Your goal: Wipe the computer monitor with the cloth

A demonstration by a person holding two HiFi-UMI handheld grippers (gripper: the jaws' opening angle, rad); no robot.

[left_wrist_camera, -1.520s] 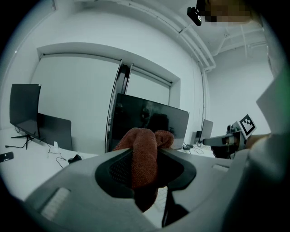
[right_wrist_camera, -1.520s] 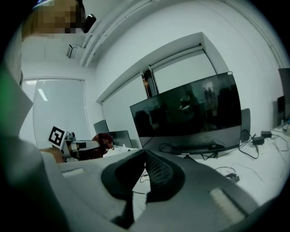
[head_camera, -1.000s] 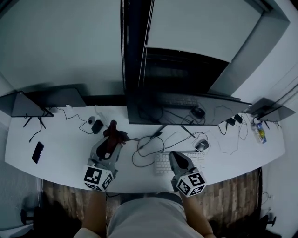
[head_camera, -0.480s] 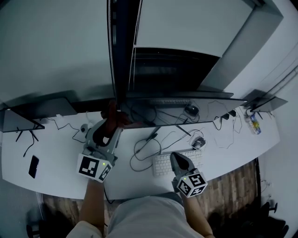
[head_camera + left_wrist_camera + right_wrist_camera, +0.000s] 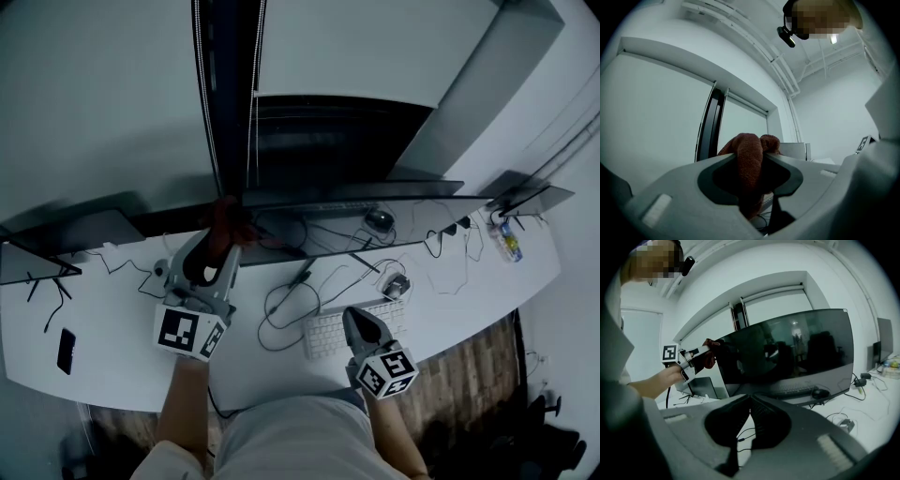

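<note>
Monitor (image 5: 366, 227) stands mid-desk (image 5: 112, 314), with the keyboard (image 5: 323, 334) before it. Right gripper (image 5: 354, 315) sits over the keyboard. Left gripper (image 5: 221, 240) is at the monitor's upper left corner, cloth (image 5: 225, 217) at that edge. Phone (image 5: 65, 350) lies far left on the desk.

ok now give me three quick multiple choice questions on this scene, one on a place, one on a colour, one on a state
1. Where is the cloth? A) at the monitor's left edge B) on the keyboard C) on the floor
2. What colour is the cloth? A) white B) reddish brown C) blue
3. How do the right gripper's jaws stand? A) wide apart B) shut on the cloth C) shut with nothing between them
1 A: the left gripper holds it at that edge. 2 B: the left gripper view shows it rust red. 3 C: its own view shows them meeting, empty.
</note>
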